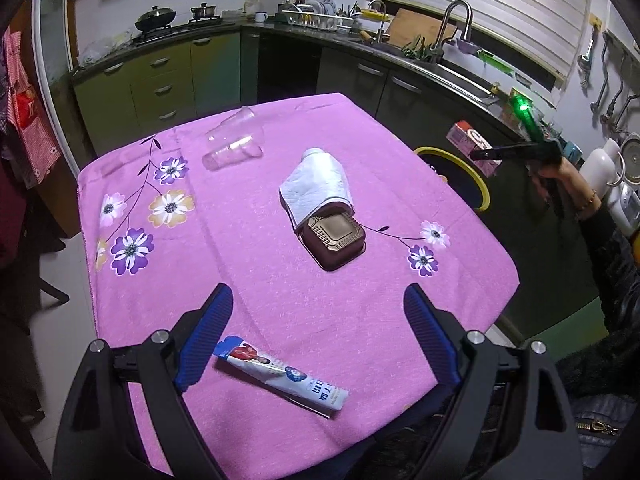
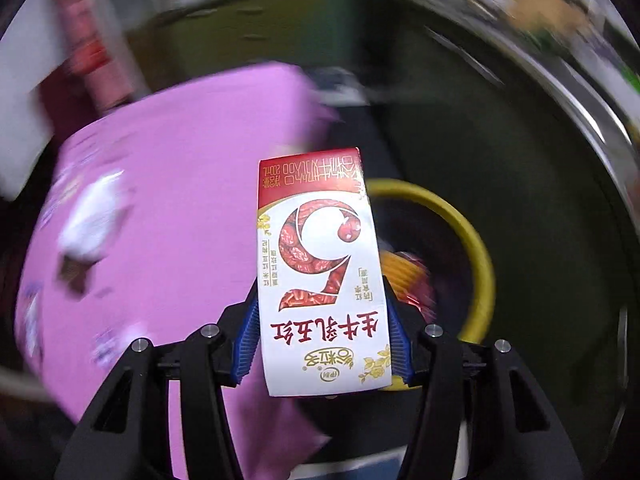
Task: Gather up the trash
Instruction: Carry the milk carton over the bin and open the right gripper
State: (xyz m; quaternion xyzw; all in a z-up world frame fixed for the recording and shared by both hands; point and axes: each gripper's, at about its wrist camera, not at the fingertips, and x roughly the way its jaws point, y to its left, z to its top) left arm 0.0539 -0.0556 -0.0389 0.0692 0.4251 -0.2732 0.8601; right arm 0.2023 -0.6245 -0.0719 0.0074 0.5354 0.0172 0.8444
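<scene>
Right tool (image 2: 322, 334) grips milk carton (image 2: 320, 272) over yellow-rimmed bin (image 2: 478, 248), right of frame. Left tool (image 1: 318, 308) open, empty, above wrapper (image 1: 282, 374) on bench (image 1: 248, 264).

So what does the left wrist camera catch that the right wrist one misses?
Only the left wrist view shows the open left tongs, the toothpaste tube lying between them, the clear plastic cups on their sides, and the kitchen counter.

Only the right wrist view shows the carton's printed front and wrappers inside the bin.

Both show the pink tablecloth, the yellow-rimmed bin, the paper towel, and the right tongs shut on the carton near the bin.
</scene>
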